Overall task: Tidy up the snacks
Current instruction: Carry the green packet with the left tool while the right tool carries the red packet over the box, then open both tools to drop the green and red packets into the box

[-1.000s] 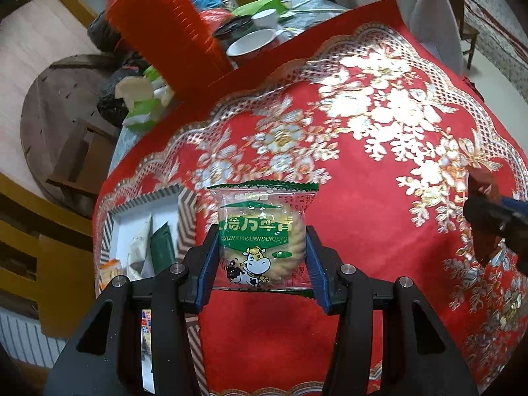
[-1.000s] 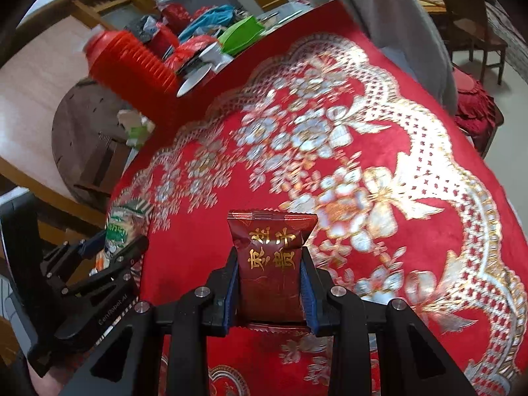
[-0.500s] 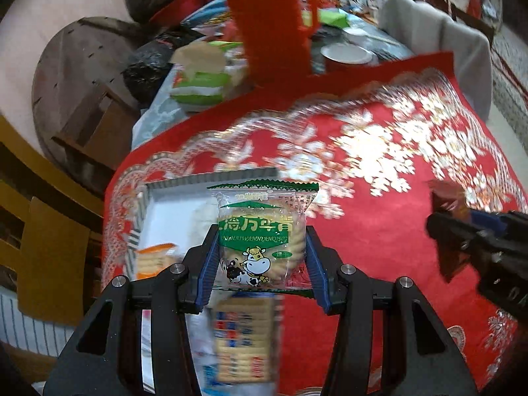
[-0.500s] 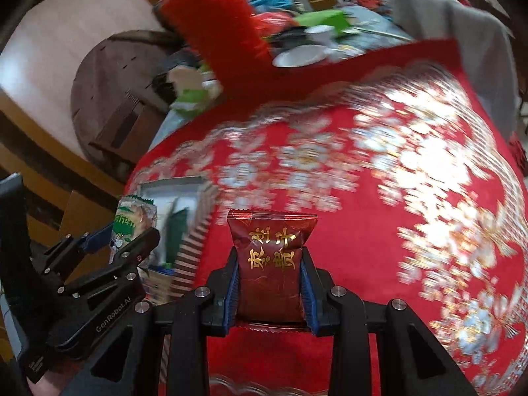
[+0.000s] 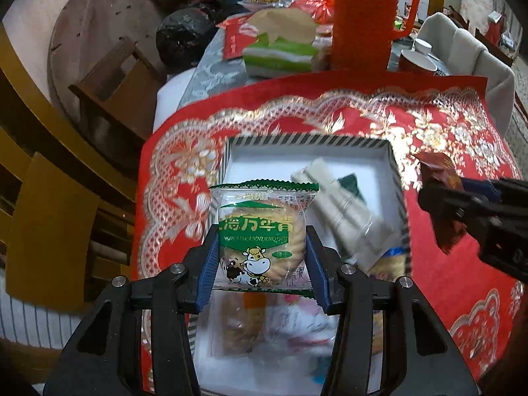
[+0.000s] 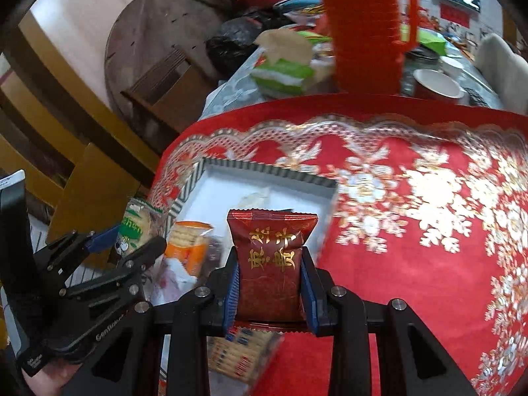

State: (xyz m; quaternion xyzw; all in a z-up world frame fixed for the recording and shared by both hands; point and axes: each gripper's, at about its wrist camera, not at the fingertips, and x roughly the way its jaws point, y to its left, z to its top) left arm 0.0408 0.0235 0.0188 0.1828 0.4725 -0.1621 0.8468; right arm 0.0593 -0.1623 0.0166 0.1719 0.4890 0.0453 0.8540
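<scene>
My left gripper (image 5: 262, 257) is shut on a clear green cookie packet with a cow (image 5: 262, 234), held above the white striped box (image 5: 310, 142). The box holds several snack packets (image 5: 343, 211). My right gripper (image 6: 270, 280) is shut on a dark red snack packet with gold characters (image 6: 270, 254), held over the box's (image 6: 264, 168) right edge. The right gripper also shows in the left wrist view (image 5: 475, 211), at the box's right side. The left gripper shows in the right wrist view (image 6: 125, 247), at the box's left side.
The red and gold tablecloth (image 6: 412, 231) covers the table. Behind it stand a red ribbed jug (image 5: 363, 16), a green and white pack (image 5: 280, 52), bowls (image 5: 417, 61) and dark bags (image 5: 184, 36). Wooden chairs (image 5: 49, 214) stand at the left.
Both grippers have swung left with their packets, from over the open cloth to over the box. The box now fills the middle of both views.
</scene>
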